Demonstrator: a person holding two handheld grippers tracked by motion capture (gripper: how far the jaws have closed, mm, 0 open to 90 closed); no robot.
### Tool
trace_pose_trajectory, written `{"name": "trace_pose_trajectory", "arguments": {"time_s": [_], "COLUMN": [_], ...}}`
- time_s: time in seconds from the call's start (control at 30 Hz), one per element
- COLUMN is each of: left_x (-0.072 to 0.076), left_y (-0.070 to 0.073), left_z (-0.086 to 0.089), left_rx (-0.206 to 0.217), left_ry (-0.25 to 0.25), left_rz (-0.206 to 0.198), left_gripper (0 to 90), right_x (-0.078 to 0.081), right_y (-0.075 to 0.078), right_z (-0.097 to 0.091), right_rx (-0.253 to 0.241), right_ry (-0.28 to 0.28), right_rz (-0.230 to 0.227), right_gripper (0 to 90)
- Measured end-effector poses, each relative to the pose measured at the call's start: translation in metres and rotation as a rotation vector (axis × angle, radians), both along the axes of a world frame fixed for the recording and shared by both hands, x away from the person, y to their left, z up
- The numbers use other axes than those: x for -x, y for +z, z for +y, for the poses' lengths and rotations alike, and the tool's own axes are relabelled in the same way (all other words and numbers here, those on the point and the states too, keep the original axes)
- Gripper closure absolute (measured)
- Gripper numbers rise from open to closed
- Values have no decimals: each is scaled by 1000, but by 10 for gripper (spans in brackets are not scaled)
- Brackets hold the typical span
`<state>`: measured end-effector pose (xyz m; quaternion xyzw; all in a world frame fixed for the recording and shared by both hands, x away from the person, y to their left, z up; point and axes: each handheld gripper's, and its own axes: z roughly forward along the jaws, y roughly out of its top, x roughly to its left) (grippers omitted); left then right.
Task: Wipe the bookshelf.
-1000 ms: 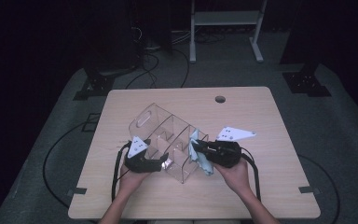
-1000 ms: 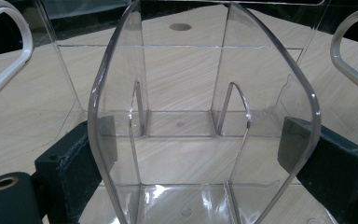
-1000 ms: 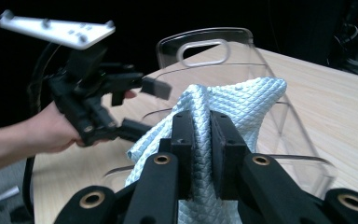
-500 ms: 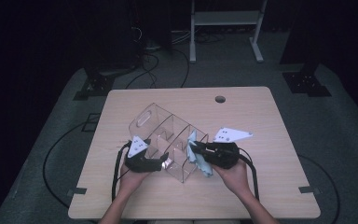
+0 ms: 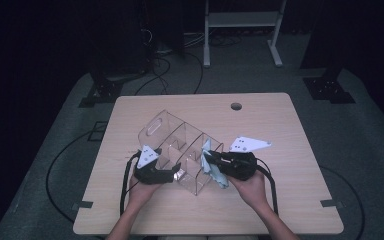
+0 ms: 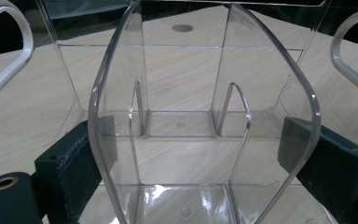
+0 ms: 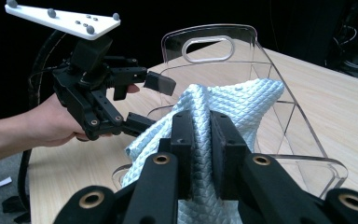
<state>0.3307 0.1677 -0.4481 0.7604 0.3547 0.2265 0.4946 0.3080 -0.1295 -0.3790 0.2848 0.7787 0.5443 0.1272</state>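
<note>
While pinched, cloth (image 7: 223, 112) sits inside right claw (image 7: 200, 135).

I see a clear plastic divided organiser with cut-out handles (image 5: 180, 150) standing askew on the table, and a light-blue quilted cloth (image 7: 223, 121) bunched against its end wall.

A pale wooden bench (image 5: 290, 135) stands on grey floor (image 5: 360, 145); a white frame (image 5: 240, 20) and black cables (image 5: 165, 65) sit in darkness behind.
</note>
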Motion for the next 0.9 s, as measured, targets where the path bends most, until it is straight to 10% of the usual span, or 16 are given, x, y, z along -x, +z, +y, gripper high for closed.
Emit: {"name": "trace_pose_trajectory", "arguments": {"time_s": [0.23, 0.9], "left_x": [-1, 0], "left_y": [0, 1], "left_z": [1, 9], "left_rx": [5, 40], "left_ry": [13, -18], "left_rz": [1, 15], "left_gripper": [76, 50], "right_x": [14, -9], "right_y": [-1, -3], "right_z": [16, -1], "right_rx": [31, -6], "right_ry": [58, -19], "right_rz": [-35, -19], "right_gripper": [801, 803]}}
